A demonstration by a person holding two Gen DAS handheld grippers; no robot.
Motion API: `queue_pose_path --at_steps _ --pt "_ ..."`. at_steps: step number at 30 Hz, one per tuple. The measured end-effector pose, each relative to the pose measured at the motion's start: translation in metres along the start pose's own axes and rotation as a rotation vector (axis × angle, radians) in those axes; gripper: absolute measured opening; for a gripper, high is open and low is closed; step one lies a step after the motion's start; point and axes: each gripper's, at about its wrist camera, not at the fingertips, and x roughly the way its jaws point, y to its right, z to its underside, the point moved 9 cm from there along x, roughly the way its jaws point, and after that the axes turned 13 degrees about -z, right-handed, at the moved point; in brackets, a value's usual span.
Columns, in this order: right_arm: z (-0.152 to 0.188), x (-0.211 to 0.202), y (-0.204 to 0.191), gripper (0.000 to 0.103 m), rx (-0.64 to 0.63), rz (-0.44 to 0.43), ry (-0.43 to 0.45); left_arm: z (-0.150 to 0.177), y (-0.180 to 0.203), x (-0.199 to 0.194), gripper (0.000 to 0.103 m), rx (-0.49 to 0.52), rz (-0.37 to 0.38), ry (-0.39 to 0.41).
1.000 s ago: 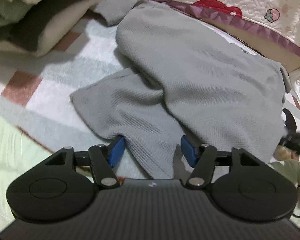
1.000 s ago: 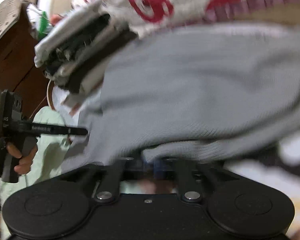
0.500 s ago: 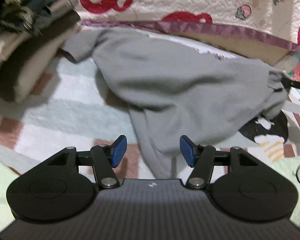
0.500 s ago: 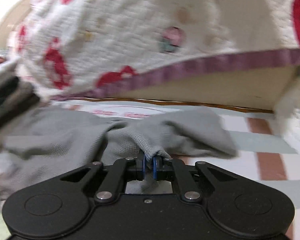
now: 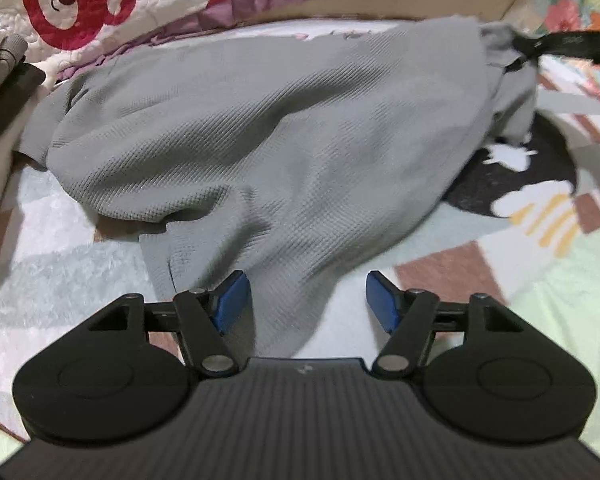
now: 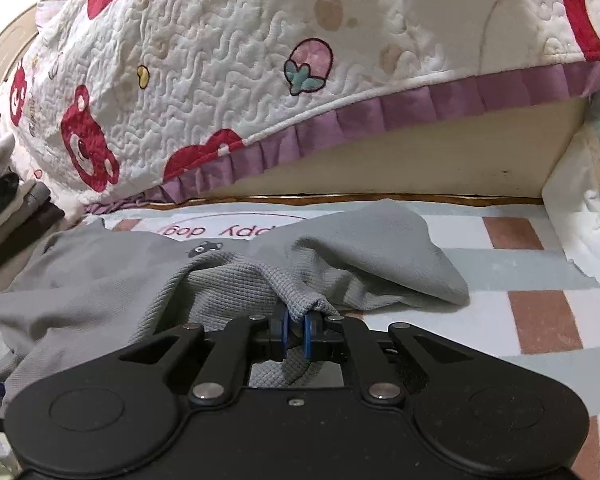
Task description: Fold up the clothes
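While my right gripper (image 6: 296, 330) stays out of the left view except for its dark tip at the far right, its own view shows its blue fingers (image 6: 285, 330) clenched on a bunched fold of the grey waffle-knit garment (image 5: 284, 136), with cloth hanging through behind the pads. From that pinch the fabric fans out to both sides over the checked blanket (image 6: 540, 280), one lobe lying to the right, the larger part spreading left.

My left gripper (image 5: 306, 300) hovers over the near edge of the same garment; its jaws are opening. A narrow tail of grey cloth runs between the two blue fingers (image 5: 232, 300), beside the left pad, and the right pad stands clear over bare blanket. Whether the left pad touches the cloth I cannot tell; nothing is pinched.

Garment: spread loosely, rumpled, across the blanket's pale green, white and brown squares, partly covering a black cartoon print (image 5: 512, 184). Beyond it rises a quilted white cover with red bears and a purple frill (image 6: 260, 80). A stack of folded clothes (image 5: 0, 72) sits at the left edge.
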Motion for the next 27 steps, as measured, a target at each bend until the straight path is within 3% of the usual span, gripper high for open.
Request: queue_pose_path --at_steps 2,4,9,11,13,15,18,20,25,27 --pt "0.002 0.002 0.001 0.008 -0.01 0.006 -0.013 -0.008 0.002 -0.002 0.018 0.035 -0.026 0.044" --pt "0.005 0.006 0.003 0.008 -0.002 0.011 -0.033 -0.015 0.002 -0.003 0.006 0.047 -0.043 0.049" --pt "0.008 0.006 0.013 0.014 -0.027 0.076 -0.07 -0.04 -0.02 -0.009 0.005 0.009 -0.132 0.091" --pt "0.004 -0.001 0.016 0.027 -0.059 0.144 -0.07 -0.05 -0.038 -0.012 0.005 -0.051 -0.155 0.119" --pt "0.0 -0.011 0.013 0.031 -0.129 0.196 -0.056 -0.06 -0.054 -0.014 0.005 -0.098 -0.172 0.143" --pt "-0.005 -0.019 0.004 0.031 -0.184 0.165 -0.029 -0.068 -0.058 -0.009 0.005 -0.1 -0.184 0.144" --pt "-0.005 -0.028 -0.021 0.031 -0.185 -0.025 0.006 -0.074 -0.061 -0.001 0.005 -0.102 -0.198 0.142" --pt "0.005 -0.022 -0.037 0.03 -0.221 -0.111 -0.035 -0.078 -0.062 0.004 0.005 -0.123 -0.201 0.142" --pt "0.041 0.02 -0.042 0.031 -0.347 -0.079 -0.174 -0.082 -0.076 0.01 0.005 -0.259 -0.162 0.13" --pt "0.044 0.029 -0.035 0.027 -0.345 -0.042 -0.168 -0.08 -0.079 0.008 0.005 -0.277 -0.163 0.134"
